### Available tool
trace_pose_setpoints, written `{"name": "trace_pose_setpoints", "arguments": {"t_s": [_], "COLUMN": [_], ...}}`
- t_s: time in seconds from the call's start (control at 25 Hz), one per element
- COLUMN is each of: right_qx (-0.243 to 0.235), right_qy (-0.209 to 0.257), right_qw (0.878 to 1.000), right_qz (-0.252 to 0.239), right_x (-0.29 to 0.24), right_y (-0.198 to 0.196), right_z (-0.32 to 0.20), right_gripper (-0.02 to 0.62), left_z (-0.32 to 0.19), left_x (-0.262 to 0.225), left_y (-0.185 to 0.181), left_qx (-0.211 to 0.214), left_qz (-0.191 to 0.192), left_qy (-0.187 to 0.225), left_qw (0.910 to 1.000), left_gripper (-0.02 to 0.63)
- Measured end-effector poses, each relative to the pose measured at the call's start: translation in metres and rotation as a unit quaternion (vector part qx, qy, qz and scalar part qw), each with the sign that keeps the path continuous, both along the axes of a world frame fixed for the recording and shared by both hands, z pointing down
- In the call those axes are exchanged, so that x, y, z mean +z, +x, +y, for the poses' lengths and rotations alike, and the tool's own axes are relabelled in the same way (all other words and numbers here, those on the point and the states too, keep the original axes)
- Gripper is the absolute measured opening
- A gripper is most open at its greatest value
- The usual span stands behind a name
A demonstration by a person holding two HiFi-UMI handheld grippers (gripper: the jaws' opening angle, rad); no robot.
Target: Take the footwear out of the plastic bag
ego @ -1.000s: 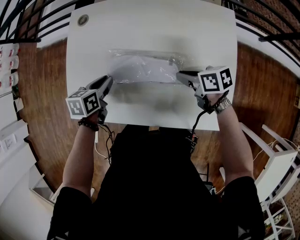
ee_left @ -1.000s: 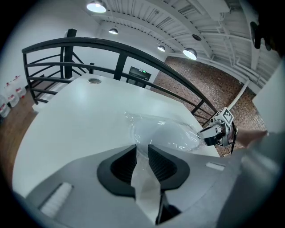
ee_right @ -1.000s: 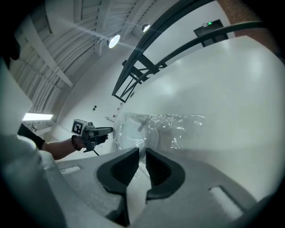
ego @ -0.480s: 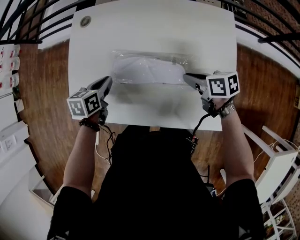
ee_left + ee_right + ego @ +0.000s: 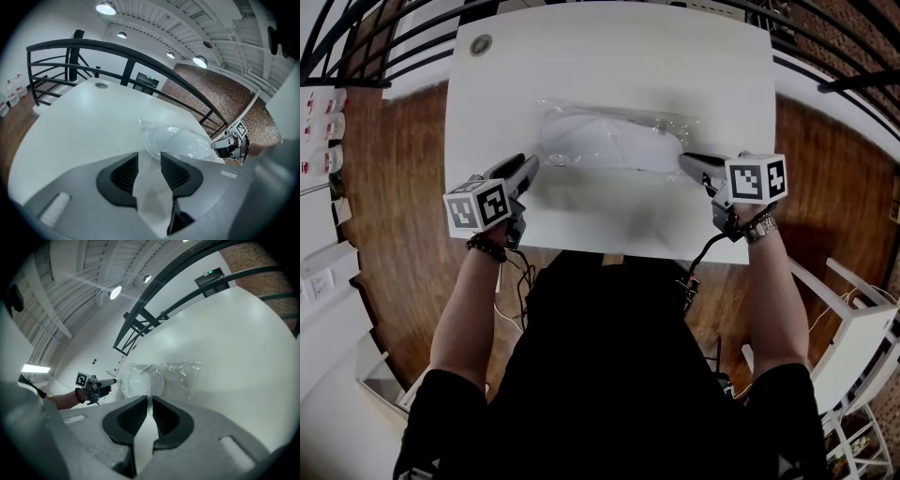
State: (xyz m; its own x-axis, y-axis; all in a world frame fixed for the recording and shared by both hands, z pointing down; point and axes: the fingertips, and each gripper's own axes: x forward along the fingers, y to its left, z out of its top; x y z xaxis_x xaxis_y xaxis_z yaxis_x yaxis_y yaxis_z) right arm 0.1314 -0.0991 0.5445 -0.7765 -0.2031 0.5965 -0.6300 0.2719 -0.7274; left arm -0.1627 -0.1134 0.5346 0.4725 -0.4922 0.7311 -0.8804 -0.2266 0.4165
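Observation:
A clear plastic bag (image 5: 614, 141) lies across the middle of the white table (image 5: 609, 56) with white footwear (image 5: 600, 139) inside it. My left gripper (image 5: 532, 167) is at the bag's near-left corner. Its jaws are opening, and the film (image 5: 178, 140) lies just at their mouth with no pad pressing on it. At the bag's right end my right gripper (image 5: 684, 159) is shut to a narrow slit on the film's edge (image 5: 159, 376). Each gripper also shows small in the other's view, as the right gripper (image 5: 227, 143) and the left gripper (image 5: 101, 385).
A small round disc (image 5: 481, 44) sits at the table's far-left corner. Black railings (image 5: 356, 56) and wood floor (image 5: 394, 187) surround the table. White shelving (image 5: 853, 319) stands to my right. The table's near edge (image 5: 609, 251) is close to my body.
The right gripper has drawn to the right and a little toward me at the bag's end. The bag now lies smoother over the footwear. The left gripper has barely moved.

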Motion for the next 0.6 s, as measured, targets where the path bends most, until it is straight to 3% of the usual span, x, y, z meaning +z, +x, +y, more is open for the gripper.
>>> {"name": "trace_pose_setpoints", "arguments": {"t_s": [0.2,0.28,0.4,0.6], "right_qx": [0.002,0.005,0.008,0.017], "right_qy": [0.0,-0.001,-0.002,0.0], "right_qw": [1.0,1.0,1.0,0.999], "right_qz": [0.001,-0.001,-0.011,-0.027], "right_x": [-0.0008,-0.0007,-0.0036,-0.0052], "right_y": [-0.0016,-0.0021,-0.0029,-0.0034], "right_z": [0.0003,0.0012,0.0021,0.0005], "right_gripper": [0.029,0.029,0.029,0.037], "left_z": [0.0001,0.0014,0.0021,-0.0003], "left_x": [0.0033,0.0071,0.0066,0.0072], "left_y": [0.0063,0.0067,0.0089,0.0024], "left_qx": [-0.008,-0.011,-0.009,-0.013], "left_qz": [0.02,0.019,0.022,0.014], "left_qy": [-0.023,-0.029,-0.027,-0.026], "left_qw": [0.9995,0.9993,0.9994,0.9995], "left_gripper": [0.158,0.09,0.044,0.034]}}
